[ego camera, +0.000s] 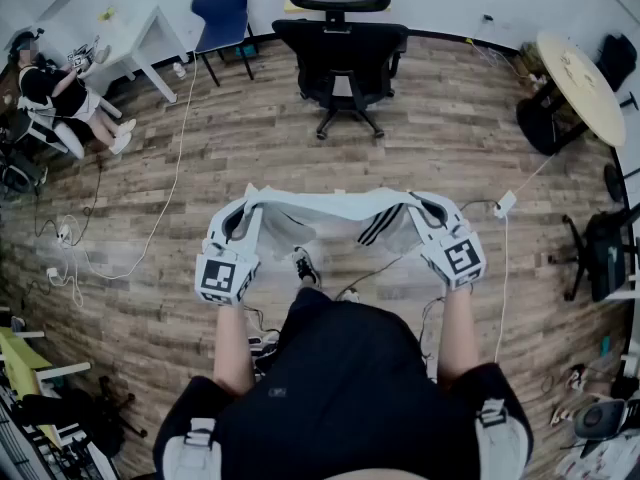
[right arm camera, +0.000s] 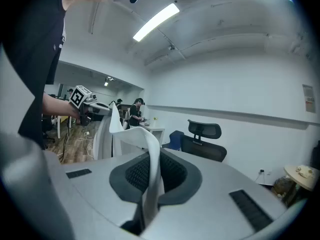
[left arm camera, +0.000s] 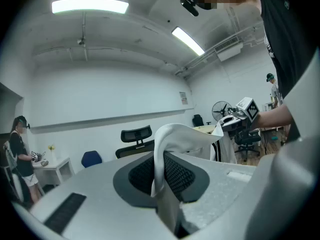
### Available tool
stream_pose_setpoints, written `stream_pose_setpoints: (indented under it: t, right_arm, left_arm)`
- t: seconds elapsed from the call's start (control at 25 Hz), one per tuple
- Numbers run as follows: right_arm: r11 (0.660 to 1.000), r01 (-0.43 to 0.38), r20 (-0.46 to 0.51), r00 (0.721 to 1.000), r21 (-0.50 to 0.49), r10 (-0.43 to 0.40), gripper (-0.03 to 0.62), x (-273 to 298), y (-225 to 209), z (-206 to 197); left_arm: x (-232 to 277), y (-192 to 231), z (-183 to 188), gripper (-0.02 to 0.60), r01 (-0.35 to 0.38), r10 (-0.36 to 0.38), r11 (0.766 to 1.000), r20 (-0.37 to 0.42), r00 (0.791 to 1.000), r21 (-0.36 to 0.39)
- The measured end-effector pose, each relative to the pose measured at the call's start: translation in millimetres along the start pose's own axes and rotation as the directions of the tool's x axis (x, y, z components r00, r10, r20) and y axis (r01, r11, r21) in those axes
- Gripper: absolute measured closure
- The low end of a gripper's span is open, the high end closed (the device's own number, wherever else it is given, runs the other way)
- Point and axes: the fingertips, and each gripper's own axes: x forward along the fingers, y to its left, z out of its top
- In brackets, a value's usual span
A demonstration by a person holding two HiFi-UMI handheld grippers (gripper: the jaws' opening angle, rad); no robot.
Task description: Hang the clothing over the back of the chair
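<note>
Left tongs (ego camera: pixel 243 218) and right tongs (ego camera: pixel 428 211) each pinch the white clothing (ego camera: pixel 335 206) by its edge; hold it stretched level, approach the chair (ego camera: pixel 345 48) at 12 o'clock, drape evenly.

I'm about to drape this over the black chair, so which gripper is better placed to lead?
Neither clearly: left gripper and right gripper each clamp one end of the garment, and the black chair stands ahead midway between them. Move both.

clothing (ego camera: pixel 322 206) between left claw (ego camera: pixel 240 215) and right claw (ego camera: pixel 427 209) | chair (ego camera: pixel 341 53) ahead — well apart
</note>
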Motion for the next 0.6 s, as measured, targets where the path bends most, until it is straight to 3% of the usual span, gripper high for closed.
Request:
stream_pose_setpoints:
  t: [0.6]
  right_arm:
    - [0.999,-0.011,0.012,1.000,0.030,0.011,0.595,3.9,-5.0,-2.6]
  left_arm:
    - [5.0,1.9,-6.5,0.554,0.004,-0.004,1.000,-0.007,1.000,-0.003]
